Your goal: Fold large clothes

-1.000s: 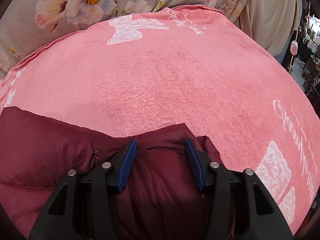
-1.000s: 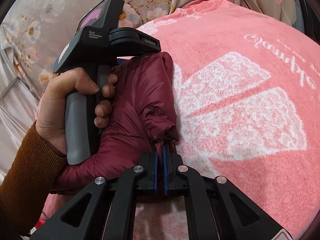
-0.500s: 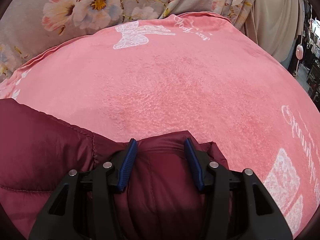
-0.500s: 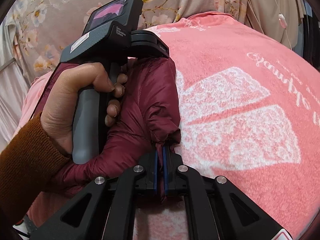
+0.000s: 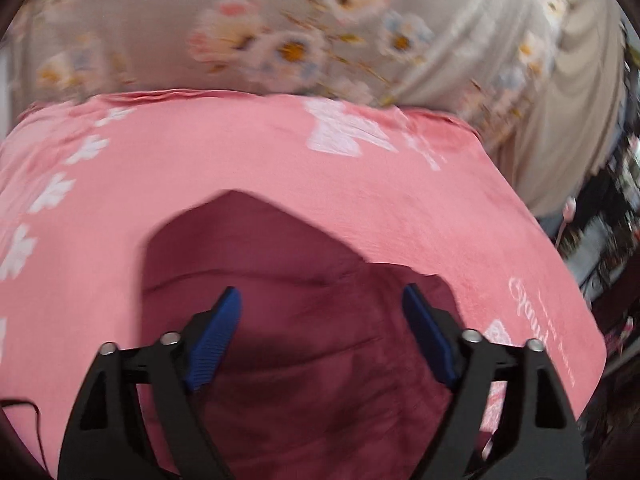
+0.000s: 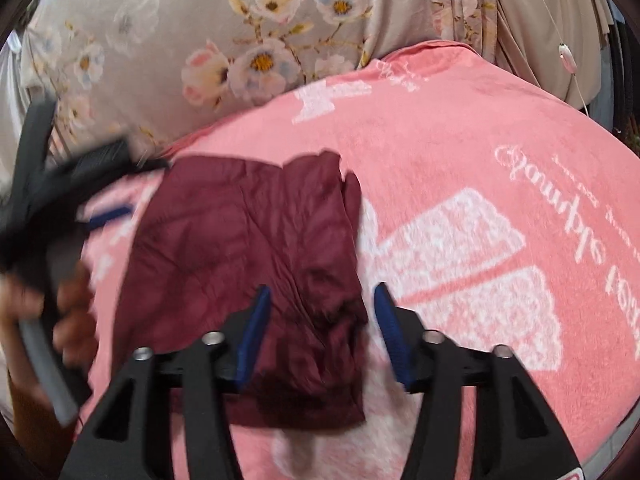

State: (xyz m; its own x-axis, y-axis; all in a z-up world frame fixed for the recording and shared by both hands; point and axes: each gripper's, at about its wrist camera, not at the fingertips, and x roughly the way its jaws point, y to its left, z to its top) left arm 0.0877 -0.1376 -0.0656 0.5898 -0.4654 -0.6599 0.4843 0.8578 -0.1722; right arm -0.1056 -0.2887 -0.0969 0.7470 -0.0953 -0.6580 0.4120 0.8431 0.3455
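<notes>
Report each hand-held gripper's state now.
Left hand-held gripper: open, just released the maroon jacket.
Right hand-held gripper: open, just let go, holding nothing.

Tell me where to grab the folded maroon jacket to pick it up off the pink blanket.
Probably the maroon jacket by its near right corner, where bunched layers stack under the open right gripper. Come from the near edge, jaws straddling the fold. The pink blanket lies bare beside it.
</notes>
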